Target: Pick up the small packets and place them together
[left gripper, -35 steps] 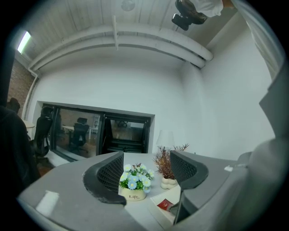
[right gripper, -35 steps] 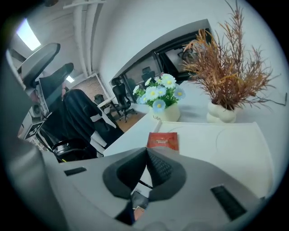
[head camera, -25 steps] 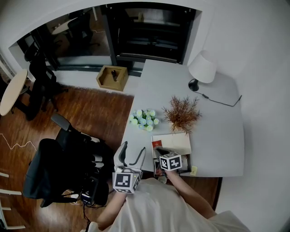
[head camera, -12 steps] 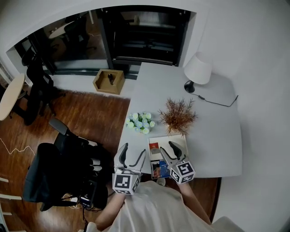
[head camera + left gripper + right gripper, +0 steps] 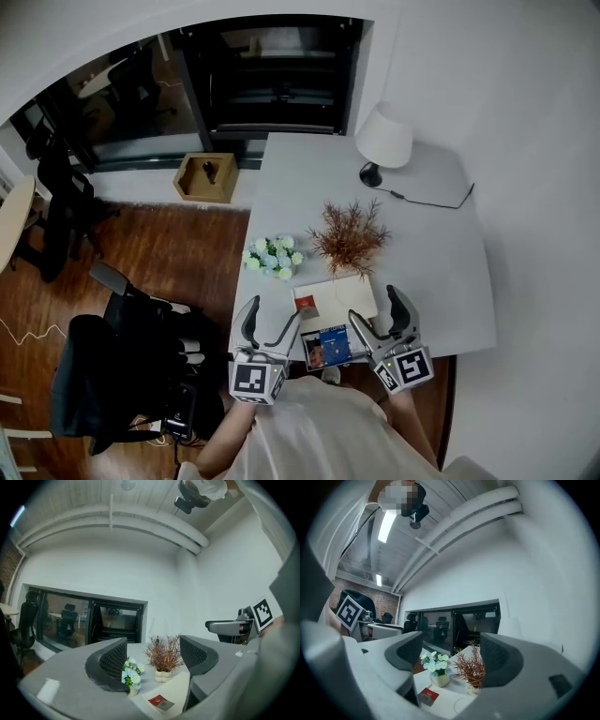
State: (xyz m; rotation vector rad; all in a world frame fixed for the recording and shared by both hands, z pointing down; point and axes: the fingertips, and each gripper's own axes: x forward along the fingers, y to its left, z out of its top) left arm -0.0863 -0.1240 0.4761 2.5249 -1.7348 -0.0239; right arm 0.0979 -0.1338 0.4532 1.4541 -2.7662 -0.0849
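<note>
A small red packet point(image 5: 306, 302) lies on a white pad point(image 5: 342, 292) near the table's front. Just in front of it, at the table's edge, lies a blue packet point(image 5: 326, 347). My right gripper point(image 5: 380, 316) hovers right of the blue packet; its jaws are opening, with nothing between them. Left of the packets my left gripper point(image 5: 271, 322) stands open and empty. The left gripper view shows the red packet point(image 5: 161, 701) low between the jaws of the left gripper point(image 5: 152, 656). The right gripper view shows the red packet point(image 5: 428, 696) below the right gripper point(image 5: 450, 656).
Behind the pad stand a pot of pale flowers point(image 5: 272, 256) and a dried brown plant point(image 5: 349, 239). A white lamp point(image 5: 384, 141) with a black cable stands at the far right. A black office chair point(image 5: 122, 361) is left of the table, and a wooden box point(image 5: 206, 178) sits on the floor.
My right gripper has drawn away from the packets to the right and its jaws have spread. The blue packet now lies uncovered at the table's edge. The left gripper has hardly moved.
</note>
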